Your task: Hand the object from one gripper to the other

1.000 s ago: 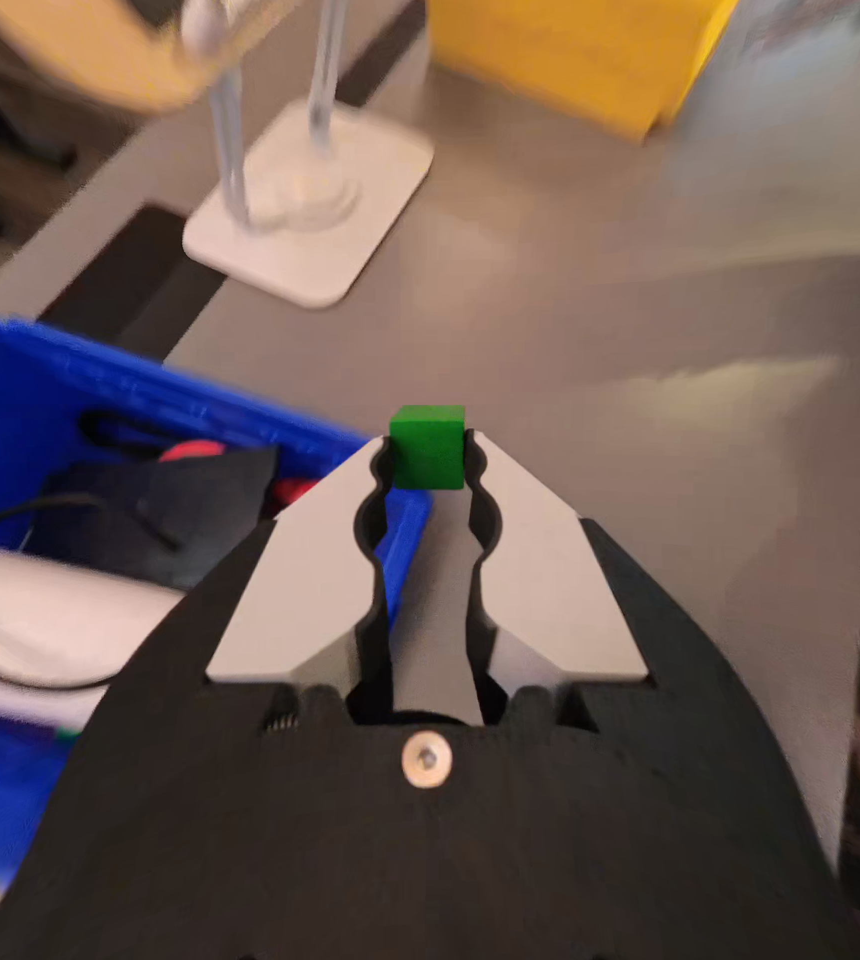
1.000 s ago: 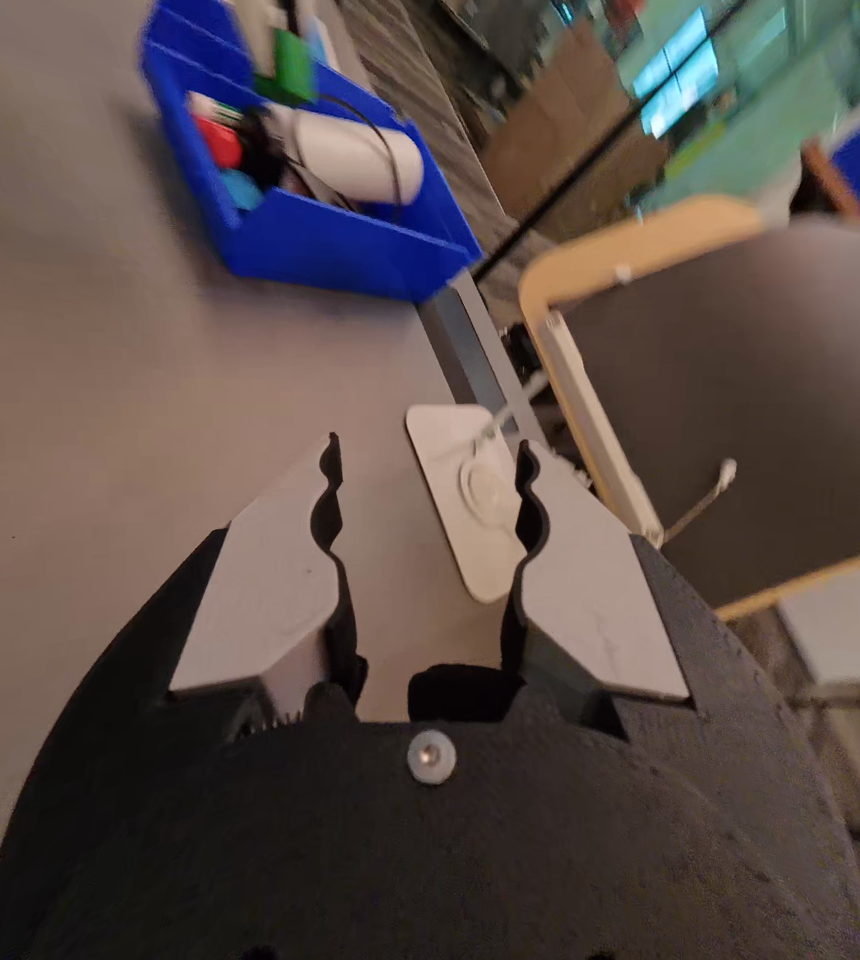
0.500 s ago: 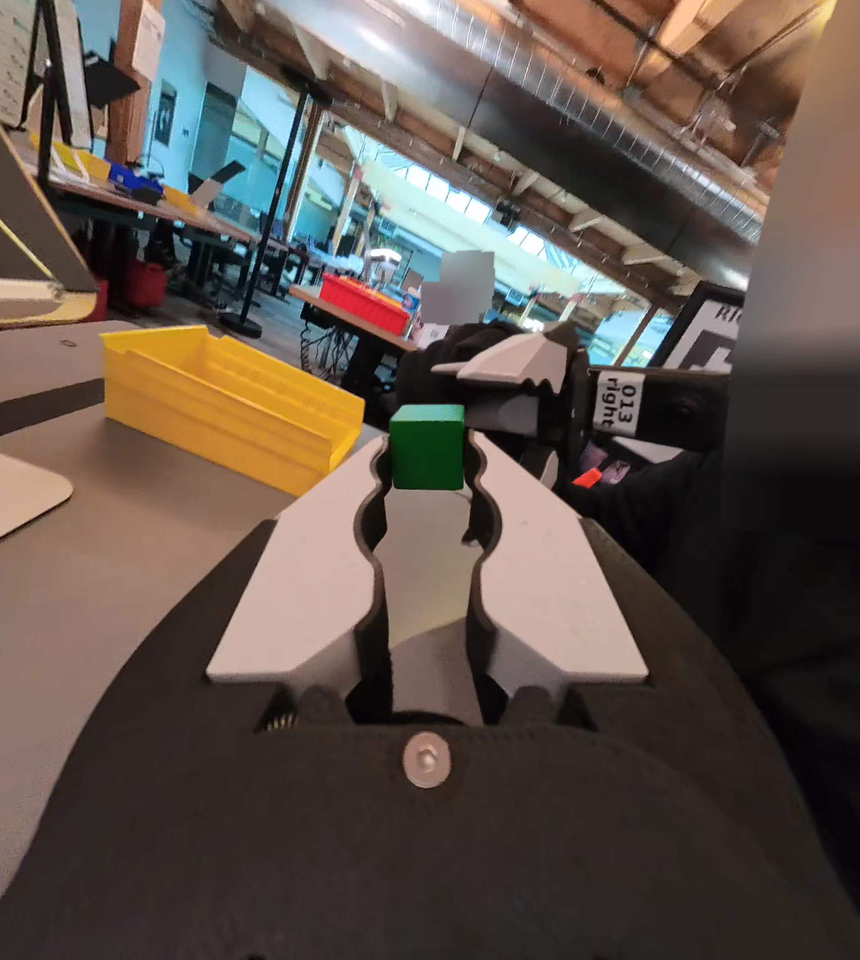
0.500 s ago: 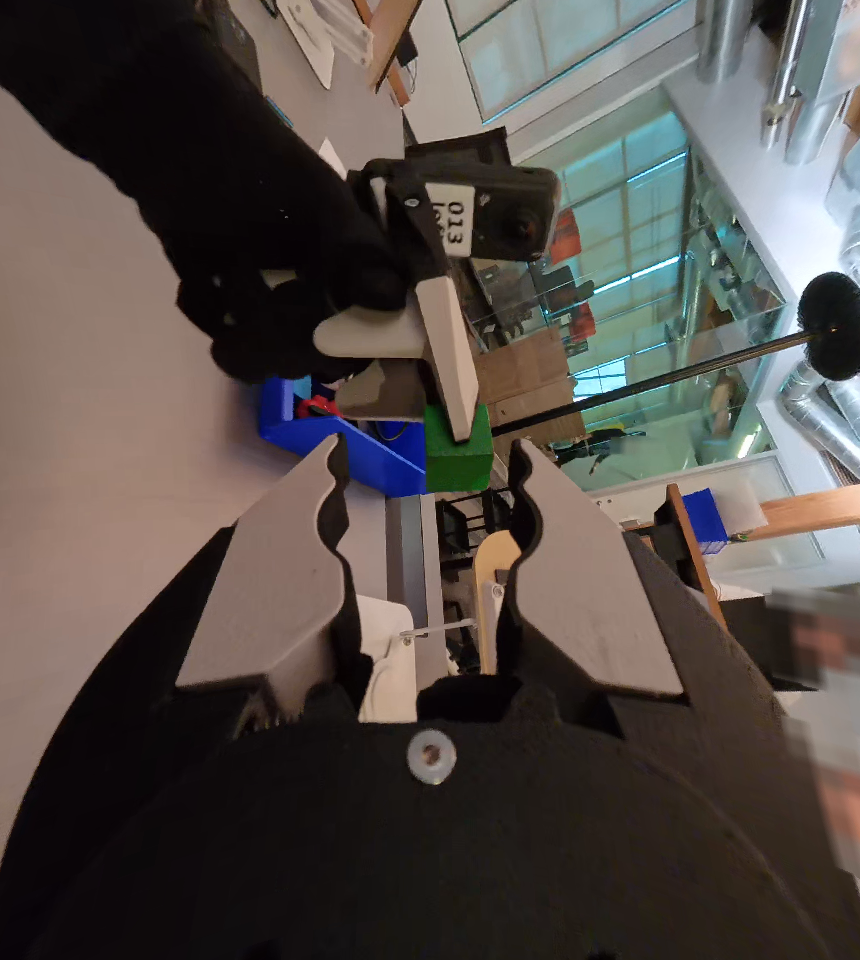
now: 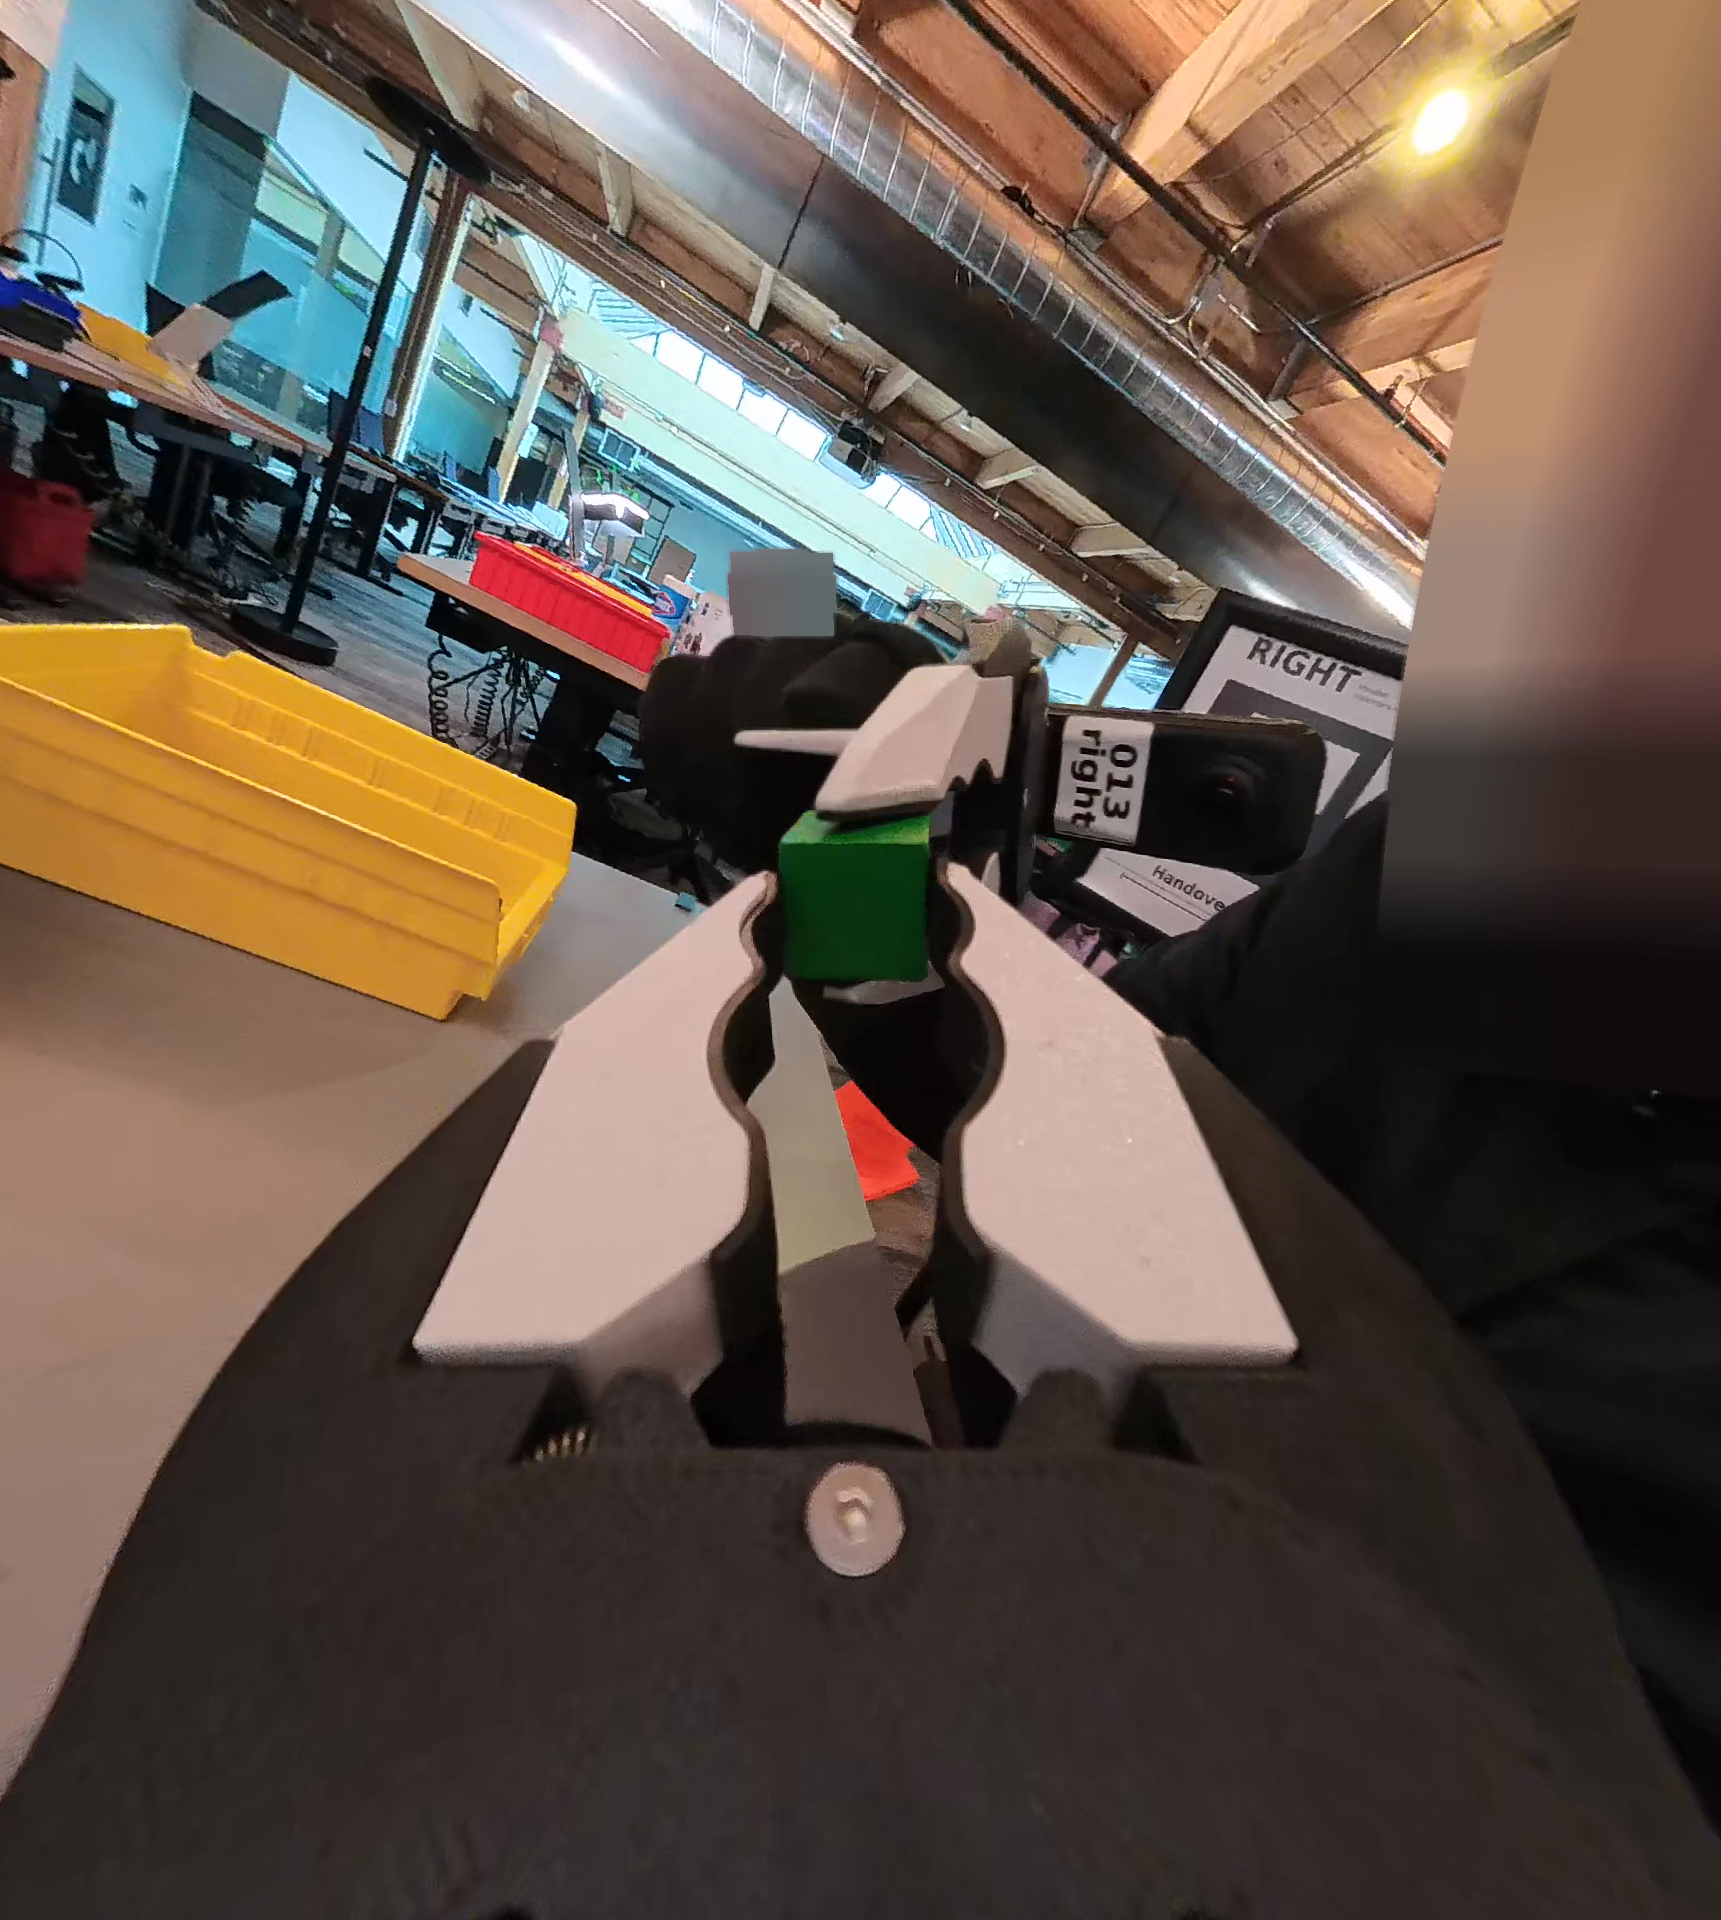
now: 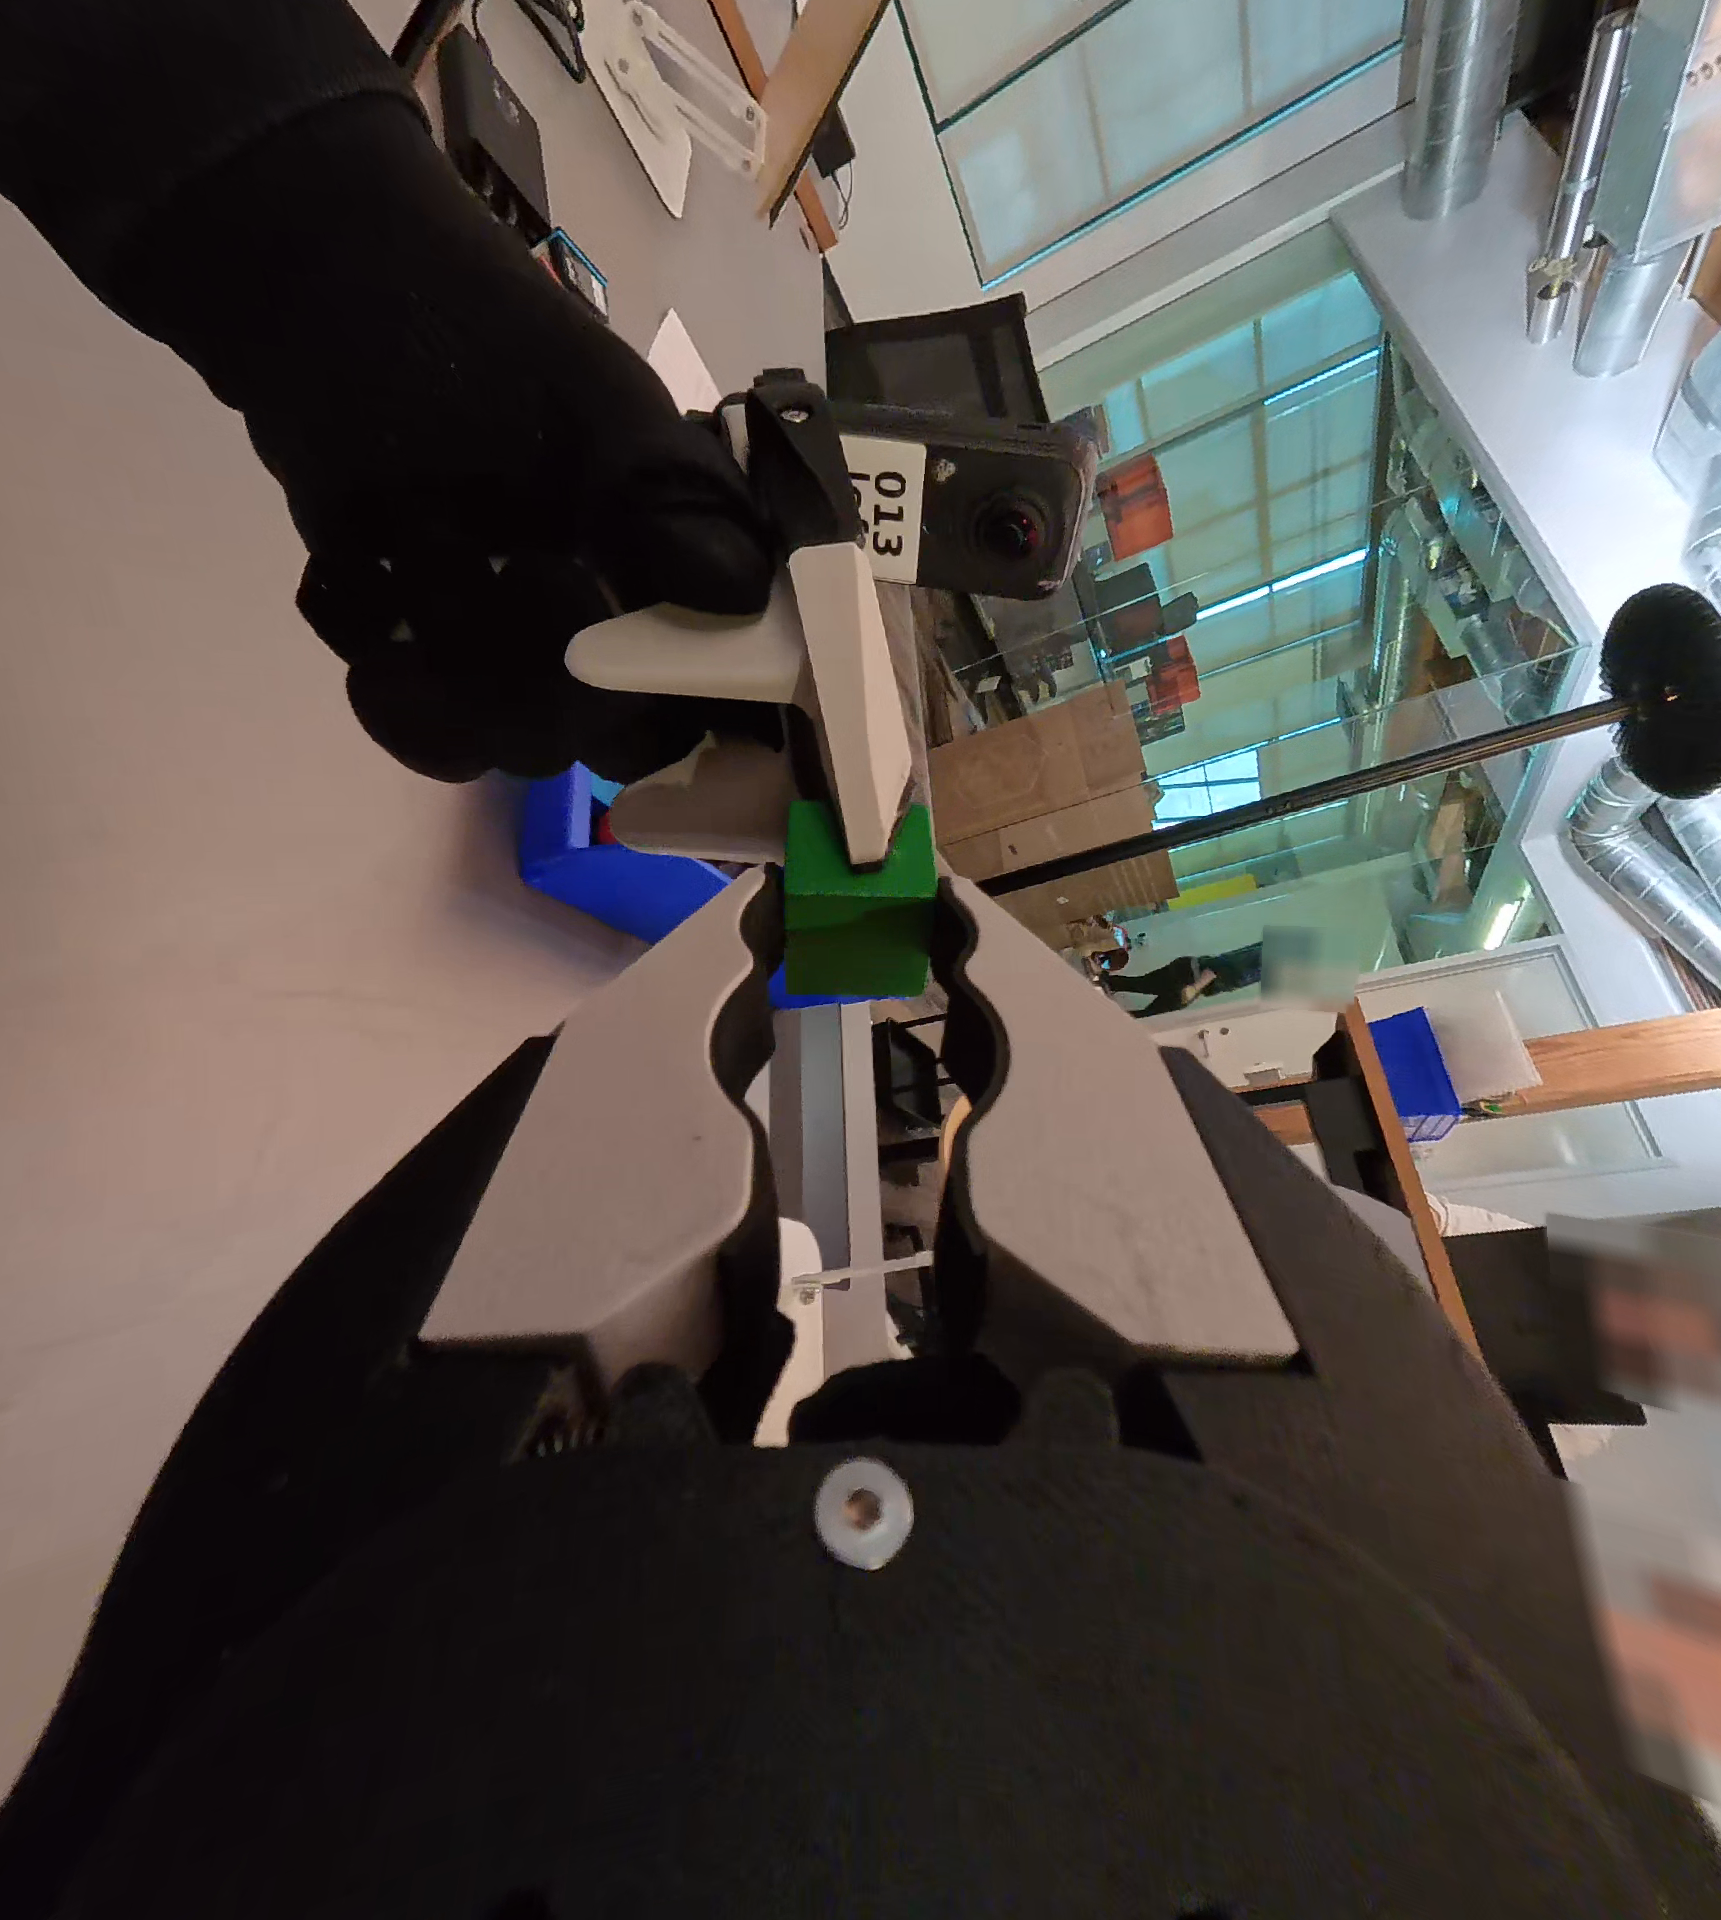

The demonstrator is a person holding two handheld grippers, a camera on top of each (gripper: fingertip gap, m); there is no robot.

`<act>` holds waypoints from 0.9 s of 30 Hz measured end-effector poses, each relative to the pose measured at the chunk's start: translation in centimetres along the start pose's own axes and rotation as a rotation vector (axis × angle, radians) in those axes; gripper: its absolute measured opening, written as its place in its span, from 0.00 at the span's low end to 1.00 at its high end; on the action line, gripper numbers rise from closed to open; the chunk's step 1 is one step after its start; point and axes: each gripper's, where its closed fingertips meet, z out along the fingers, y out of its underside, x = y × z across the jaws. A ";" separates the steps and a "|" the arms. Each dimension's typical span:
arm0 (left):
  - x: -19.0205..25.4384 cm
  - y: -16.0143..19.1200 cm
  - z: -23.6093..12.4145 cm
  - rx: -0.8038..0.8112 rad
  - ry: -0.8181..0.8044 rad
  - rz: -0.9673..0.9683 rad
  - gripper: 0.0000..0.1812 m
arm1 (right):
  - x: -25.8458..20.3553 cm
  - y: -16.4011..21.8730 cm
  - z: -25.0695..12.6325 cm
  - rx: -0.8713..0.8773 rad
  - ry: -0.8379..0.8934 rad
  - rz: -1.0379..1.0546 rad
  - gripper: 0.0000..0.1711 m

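Note:
A green cube (image 5: pixel 851 914) is held in the air over the grey table (image 5: pixel 108 1091). My left gripper (image 5: pixel 854 904) is shut on its left and right faces. My right gripper faces it head-on, rolled a quarter turn, so its fingers (image 5: pixel 892 753) sit above and below the cube. In the right wrist view my right gripper (image 6: pixel 854 904) is shut on the cube (image 6: pixel 856 951), with both tips against its sides. The left gripper's fingers (image 6: pixel 851 717) clamp the cube's far end, held by a black-gloved hand (image 6: pixel 482 468).
A yellow bin (image 5: pixel 212 790) stands on the table to the left. A blue bin (image 6: pixel 617 883) of small items sits behind the cube in the right wrist view. An orange-red scrap (image 5: pixel 871 1148) lies below the grippers. Other workbenches stand far off. My left and right fingertips are right by each other.
Both grippers swung up from the table to face each other. The right gripper came up to the cube and its fingers closed onto it. The left gripper kept its grip throughout.

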 end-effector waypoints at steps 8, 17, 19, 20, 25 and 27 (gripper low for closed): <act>-0.9 -0.1 0.2 0.020 -0.053 0.015 0.18 | -0.1 0.7 -0.2 0.040 -0.061 0.193 0.15; -2.2 -1.3 -1.0 -0.214 -0.492 0.694 0.29 | 0.5 2.2 -1.6 0.315 -0.354 0.994 0.15; -2.0 -1.7 -0.8 -0.262 -0.573 0.862 0.30 | 0.1 2.1 -1.8 0.382 -0.444 1.128 0.15; -1.9 -1.6 -0.7 -0.297 -0.606 0.947 0.30 | 0.2 2.2 -1.7 0.409 -0.465 1.185 0.15; -1.4 0.7 1.1 -0.499 -0.638 1.226 0.31 | -0.8 1.7 -2.4 0.539 -0.667 1.360 0.15; -1.4 1.1 1.6 -0.526 -0.642 1.259 0.31 | -1.9 1.4 -2.6 0.556 -0.751 1.383 0.15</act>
